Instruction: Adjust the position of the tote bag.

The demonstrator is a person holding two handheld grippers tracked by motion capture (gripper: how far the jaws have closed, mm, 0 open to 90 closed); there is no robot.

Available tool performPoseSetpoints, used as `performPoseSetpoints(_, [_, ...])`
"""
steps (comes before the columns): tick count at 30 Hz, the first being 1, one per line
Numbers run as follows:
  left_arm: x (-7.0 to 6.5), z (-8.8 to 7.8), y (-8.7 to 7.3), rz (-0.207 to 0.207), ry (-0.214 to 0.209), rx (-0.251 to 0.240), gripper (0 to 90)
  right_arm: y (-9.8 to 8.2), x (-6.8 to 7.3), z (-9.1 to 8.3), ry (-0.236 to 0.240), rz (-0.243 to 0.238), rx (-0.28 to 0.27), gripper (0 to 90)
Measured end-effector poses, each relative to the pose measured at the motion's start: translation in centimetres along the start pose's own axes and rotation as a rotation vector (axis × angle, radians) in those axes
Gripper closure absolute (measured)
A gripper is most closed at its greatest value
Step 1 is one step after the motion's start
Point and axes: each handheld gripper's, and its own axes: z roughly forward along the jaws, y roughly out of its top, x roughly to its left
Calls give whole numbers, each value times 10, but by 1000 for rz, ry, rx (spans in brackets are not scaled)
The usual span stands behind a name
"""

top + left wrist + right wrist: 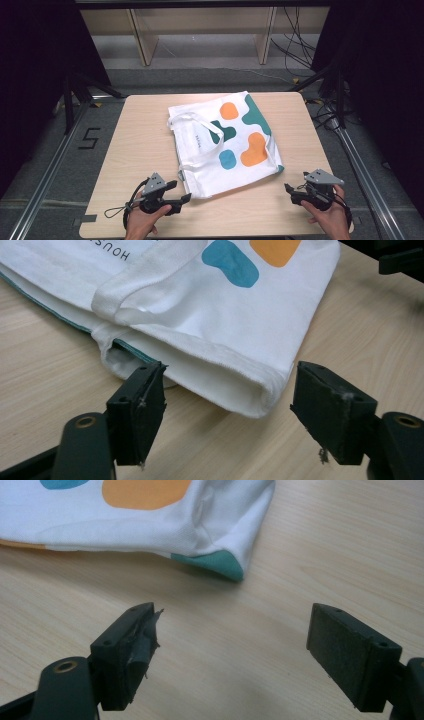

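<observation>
Tote bag [227, 145]: laid flat on the counter [140, 150], its near corners presented for gripping.
Left gripper [181, 192]: held wide, nothing gripped, just short of the bag's corner.
Right gripper [288, 192]: held wide, nothing gripped, aimed at the teal corner [220, 562].

We see the tote bag [220, 335] lying just ahead of our left gripper [227, 410], blocking it. Bare table [280, 620] lies open ahead of our right gripper [232, 655].

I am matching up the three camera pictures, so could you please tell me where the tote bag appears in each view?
High view: the tote bag lies at the table's middle, between and beyond both grippers.
Left gripper view: its open corner fills the upper middle, just beyond the open jaws.
Right gripper view: its corner sits along the top left.
Shared landmark: the orange patch.
</observation>
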Motion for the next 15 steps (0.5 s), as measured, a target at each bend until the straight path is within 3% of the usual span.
performPoseSetpoints(7, [-9, 12, 2, 39, -55, 31, 341, 1, 1, 1, 14, 1, 13, 212])
performPoseSetpoints(8, [-9, 14, 2, 41, -71, 54, 341, 1, 1, 1, 14, 1, 13, 212])
performPoseSetpoints(9, [-11, 19, 1, 8, -82, 59, 359, 1, 1, 1, 0, -12, 1, 213])
performPoseSetpoints(10, [-11, 19, 1, 8, -82, 59, 375, 1, 1, 1, 0, -12, 1, 213])
performPoseSetpoints(11, [-9, 18, 2, 36, -62, 77, 405, 0, 1, 1, 10, -10, -3, 216])
performPoseSetpoints(14, [-8, 18, 1, 22, -59, 77, 454, 1, 1, 1, 6, -14, 2, 217])
performPoseSetpoints(15, [-7, 18, 0, 38, -44, 107, 469, 1, 1, 1, 11, -19, 5, 220])
